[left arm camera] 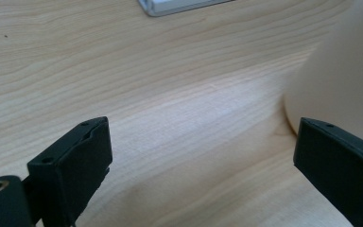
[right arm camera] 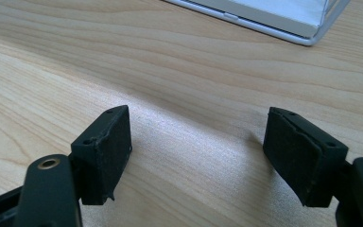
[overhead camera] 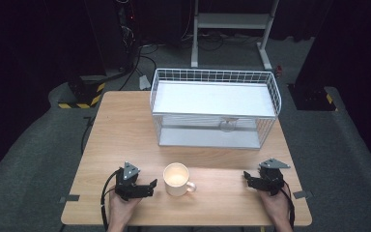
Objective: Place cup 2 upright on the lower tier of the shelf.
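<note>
1. Here my left gripper (overhead camera: 150,185) sits low on the desk (overhead camera: 121,125), jaws spread wide with nothing between them; in the left gripper view the mug's pale wall bulges just beyond one jaw, very close, though I cannot tell whether it touches.
2. My right gripper (overhead camera: 248,178) rests near the desk's right end, jaws apart over bare wood, well apart from the mug.
3. The mug (overhead camera: 176,179) stands upright near the front middle of the desk, between my two grippers, mouth up, its handle (overhead camera: 191,186) pointing toward my right side.
4. I judge it to be ceramic: stiff, fairly heavy for its size, smooth and likely slippery under rubber pads, and it would chip or crack if dropped or knocked against metal.
5. Best hold, I think: pinch the rim wall with one jaw inside and one outside, or clamp the handle. The round body looks too wide and slick for a sure grip.
6. Beyond the mug stands a white wire basket (overhead camera: 270,82) with a lower shelf; its thin wire rim is the hard edge to clear.
7. Open room is good: bare wood lies between mug and basket and to both sides, but the front edge of the desk is close behind the mug.
</note>
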`<action>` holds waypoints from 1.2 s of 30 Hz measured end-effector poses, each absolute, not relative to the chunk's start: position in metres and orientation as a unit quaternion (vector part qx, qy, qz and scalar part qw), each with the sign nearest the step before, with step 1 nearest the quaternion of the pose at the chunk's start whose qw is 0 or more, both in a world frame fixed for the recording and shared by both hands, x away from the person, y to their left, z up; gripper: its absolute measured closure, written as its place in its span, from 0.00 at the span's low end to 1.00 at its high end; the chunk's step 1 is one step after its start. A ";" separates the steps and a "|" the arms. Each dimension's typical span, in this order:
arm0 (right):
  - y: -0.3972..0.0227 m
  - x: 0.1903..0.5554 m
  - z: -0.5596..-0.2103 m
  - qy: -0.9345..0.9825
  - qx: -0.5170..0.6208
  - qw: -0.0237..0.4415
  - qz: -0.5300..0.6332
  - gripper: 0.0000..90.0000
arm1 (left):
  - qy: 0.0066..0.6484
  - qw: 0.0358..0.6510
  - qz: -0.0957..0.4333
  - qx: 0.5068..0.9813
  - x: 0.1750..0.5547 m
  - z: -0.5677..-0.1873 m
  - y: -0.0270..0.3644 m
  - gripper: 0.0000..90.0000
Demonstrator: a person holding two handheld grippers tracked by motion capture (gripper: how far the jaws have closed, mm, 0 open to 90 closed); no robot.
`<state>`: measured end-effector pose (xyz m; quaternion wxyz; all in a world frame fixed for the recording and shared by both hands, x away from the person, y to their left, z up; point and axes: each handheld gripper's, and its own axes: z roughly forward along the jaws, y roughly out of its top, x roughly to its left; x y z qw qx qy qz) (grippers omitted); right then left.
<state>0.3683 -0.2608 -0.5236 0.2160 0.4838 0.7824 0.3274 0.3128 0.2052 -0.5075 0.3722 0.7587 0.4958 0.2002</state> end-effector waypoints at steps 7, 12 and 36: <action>-0.261 0.368 -0.524 0.781 0.487 0.213 0.328 0.26 | 0.487 0.397 0.181 0.757 0.296 -0.502 0.199 0.06; -0.261 0.368 -0.524 0.781 0.486 0.214 0.327 0.26 | 0.476 0.410 0.179 0.757 0.289 -0.498 0.191 0.06; -0.261 0.368 -0.523 0.781 0.488 0.213 0.327 0.26 | 0.434 0.433 0.171 0.771 0.286 -0.475 0.149 0.02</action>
